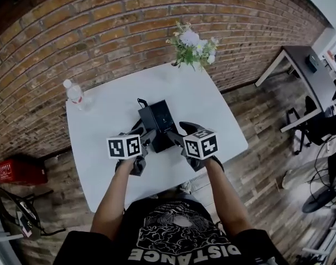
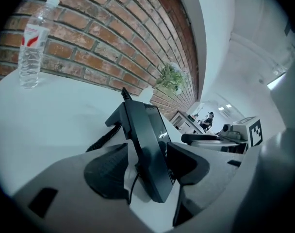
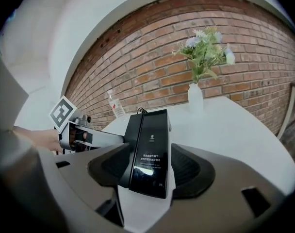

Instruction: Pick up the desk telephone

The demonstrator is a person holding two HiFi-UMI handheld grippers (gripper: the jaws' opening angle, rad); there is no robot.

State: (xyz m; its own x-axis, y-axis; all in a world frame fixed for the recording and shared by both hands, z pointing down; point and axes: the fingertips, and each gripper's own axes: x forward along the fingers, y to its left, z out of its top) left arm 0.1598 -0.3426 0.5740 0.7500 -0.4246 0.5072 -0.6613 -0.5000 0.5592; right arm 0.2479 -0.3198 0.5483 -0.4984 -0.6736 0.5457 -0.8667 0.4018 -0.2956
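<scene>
A black desk telephone (image 1: 157, 123) stands on the white table (image 1: 212, 109), with both grippers at its near end. My left gripper (image 1: 145, 139) straddles the phone's left edge. In the left gripper view the phone (image 2: 147, 144) stands edge-on between the pads, and white table shows beside the left pad. My right gripper (image 1: 176, 137) straddles the right side. In the right gripper view the phone's dark screen (image 3: 150, 152) fills the gap between the wide-set pads, and I see no pad pressing. A coiled cord (image 2: 106, 135) runs off the phone's left.
A water bottle (image 1: 74, 93) stands at the table's far left corner. A white vase of flowers (image 1: 193, 46) stands at the far edge by the brick wall. A red crate (image 1: 16, 171) lies on the floor at left. Another desk (image 1: 306, 70) stands at right.
</scene>
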